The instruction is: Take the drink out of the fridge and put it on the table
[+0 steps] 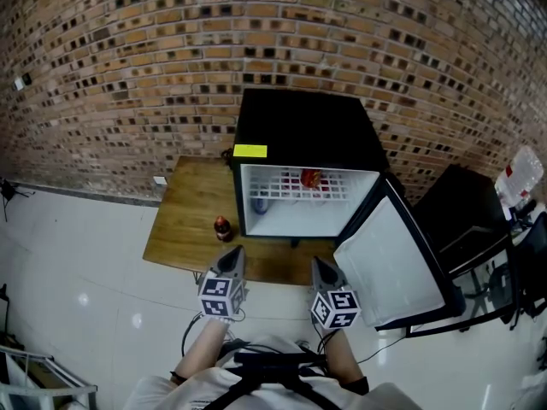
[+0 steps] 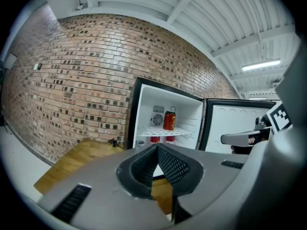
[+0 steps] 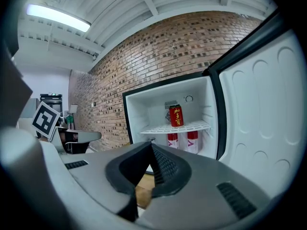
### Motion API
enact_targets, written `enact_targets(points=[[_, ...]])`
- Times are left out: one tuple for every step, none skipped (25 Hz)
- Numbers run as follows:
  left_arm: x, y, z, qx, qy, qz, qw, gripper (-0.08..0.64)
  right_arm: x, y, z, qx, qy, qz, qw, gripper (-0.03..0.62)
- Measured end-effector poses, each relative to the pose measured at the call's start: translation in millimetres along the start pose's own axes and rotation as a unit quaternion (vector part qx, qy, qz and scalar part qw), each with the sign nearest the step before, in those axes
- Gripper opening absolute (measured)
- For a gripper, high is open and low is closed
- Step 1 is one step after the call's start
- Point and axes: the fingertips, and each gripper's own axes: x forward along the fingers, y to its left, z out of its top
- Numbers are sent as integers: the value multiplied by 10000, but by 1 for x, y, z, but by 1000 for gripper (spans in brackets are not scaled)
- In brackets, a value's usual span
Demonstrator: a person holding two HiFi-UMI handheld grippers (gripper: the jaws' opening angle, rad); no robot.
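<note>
A red drink can (image 1: 310,178) stands upright on the white wire shelf inside the open black mini fridge (image 1: 299,126). It also shows in the left gripper view as the can (image 2: 169,120) and in the right gripper view as the can (image 3: 176,115). Two more red-and-white drinks (image 3: 172,140) stand under that shelf. My left gripper (image 1: 235,252) and right gripper (image 1: 317,262) hover side by side over the table's near edge, short of the fridge. Both are shut with nothing between the jaws. A small dark bottle (image 1: 222,227) stands on the wooden table (image 1: 184,220), left of the fridge.
The fridge door (image 1: 397,259) swings out to the right, close beside my right gripper. A brick wall (image 1: 128,75) runs behind the table. A black cable (image 2: 113,142) lies on the table by the fridge's left side. Dark furniture (image 1: 466,212) stands at the right.
</note>
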Motion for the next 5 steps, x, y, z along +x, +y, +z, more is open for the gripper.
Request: enact_targets(points=[[0,0,0,6,-16,7,10000,2,0,-1,0,-2,-4,-3,10000,8],[1,0,1,5,-36,14,10000,2,0,-1,1,-3,-8,-6,10000,8],[1,0,2,-5,-56,18,10000,2,0,-2,1,-3,-11,-8,10000,9],[1,0,3,-18,-75,21,10000,2,0,-3,1,-2,-14,-11,10000,9],[1,0,4,-30,-94,25,9999,2,0,-4,1,-1,-18,-14,10000,9]])
